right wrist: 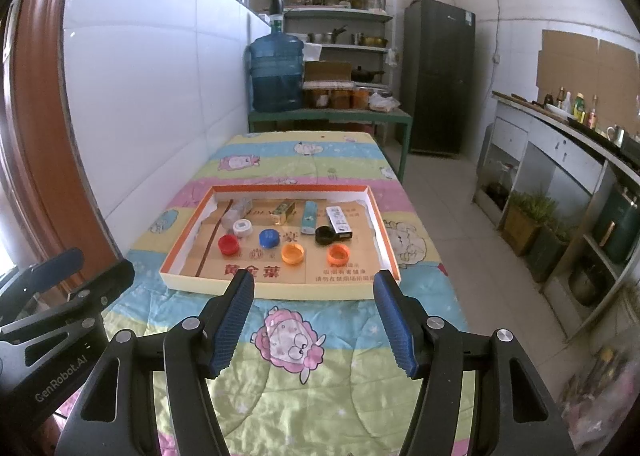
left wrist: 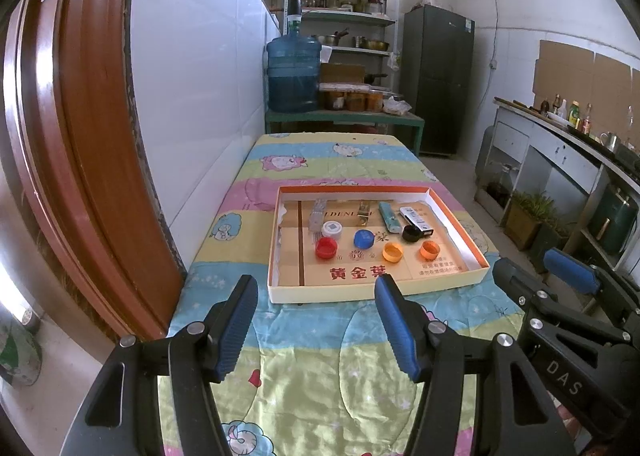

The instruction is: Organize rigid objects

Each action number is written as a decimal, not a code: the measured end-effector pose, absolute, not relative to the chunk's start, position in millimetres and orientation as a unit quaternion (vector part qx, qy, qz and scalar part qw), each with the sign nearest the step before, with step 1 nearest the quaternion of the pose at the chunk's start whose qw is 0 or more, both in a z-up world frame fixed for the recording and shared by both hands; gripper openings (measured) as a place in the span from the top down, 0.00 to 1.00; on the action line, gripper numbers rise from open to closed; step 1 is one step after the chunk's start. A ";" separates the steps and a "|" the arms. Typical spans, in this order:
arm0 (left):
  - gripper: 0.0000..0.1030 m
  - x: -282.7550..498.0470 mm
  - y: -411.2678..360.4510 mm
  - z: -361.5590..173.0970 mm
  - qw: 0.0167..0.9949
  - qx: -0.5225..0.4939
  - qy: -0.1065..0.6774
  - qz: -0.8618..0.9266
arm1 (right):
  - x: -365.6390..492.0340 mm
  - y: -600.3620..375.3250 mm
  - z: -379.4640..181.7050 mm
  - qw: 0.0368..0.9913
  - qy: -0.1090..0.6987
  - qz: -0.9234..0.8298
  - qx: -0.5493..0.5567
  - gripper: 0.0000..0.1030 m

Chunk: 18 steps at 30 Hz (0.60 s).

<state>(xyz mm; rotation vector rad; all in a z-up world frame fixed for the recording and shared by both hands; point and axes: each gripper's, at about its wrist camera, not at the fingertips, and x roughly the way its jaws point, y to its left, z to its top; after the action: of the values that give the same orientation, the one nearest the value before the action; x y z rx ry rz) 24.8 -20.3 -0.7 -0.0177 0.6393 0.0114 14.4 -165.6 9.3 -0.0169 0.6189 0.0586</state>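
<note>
Left wrist view. We list the left gripper (left wrist: pixel 316 320), jaws apart and empty, hovering over the cartoon-print quilt (left wrist: pixel 320 376) on the table. At twelve o'clock from it lies a shallow cardboard box lid (left wrist: pixel 376 288), used as a tray. Inside, front row from nine to three o'clock: red bottle cap (left wrist: pixel 326 247), blue cap (left wrist: pixel 363 238), yellow-orange cap (left wrist: pixel 392 252), orange cap (left wrist: pixel 429 250). Behind them: white cap (left wrist: pixel 332 229), black cap (left wrist: pixel 412 233), a clear lighter (left wrist: pixel 318 211), a gold lighter (left wrist: pixel 363 211), a teal lighter (left wrist: pixel 389 216) and a black-and-white lighter (left wrist: pixel 416 219). At three o'clock we see the right gripper (left wrist: pixel 560 280), also apart.

Right wrist view. The right gripper (right wrist: pixel 314 320) stands wide apart, holding nothing, just short of the tray's near wall (right wrist: pixel 280 288). We count the same caps: red (right wrist: pixel 228 244), blue (right wrist: pixel 269 238), yellow-orange (right wrist: pixel 292 254), orange (right wrist: pixel 338 254), white (right wrist: pixel 242 227), black (right wrist: pixel 326 235). A water jug (right wrist: pixel 276 71) stands at twelve o'clock, well beyond.
</note>
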 end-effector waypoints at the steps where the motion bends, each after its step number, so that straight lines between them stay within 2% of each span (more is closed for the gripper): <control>1: 0.41 24.7 -19.7 -1.2 0.949 -0.009 0.314 0.005 | 14.5 -165.6 9.4 0.952 0.304 0.029 -0.009 0.38; 18: 0.41 25.3 -20.9 0.4 0.949 -0.009 0.315 0.006 | 14.2 -166.2 8.5 0.951 0.306 0.029 -0.008 0.38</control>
<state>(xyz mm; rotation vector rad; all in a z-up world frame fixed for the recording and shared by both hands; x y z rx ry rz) 25.3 -20.9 0.4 -0.0174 0.6411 0.0114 14.2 -166.2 8.5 -0.0173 0.6225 0.0597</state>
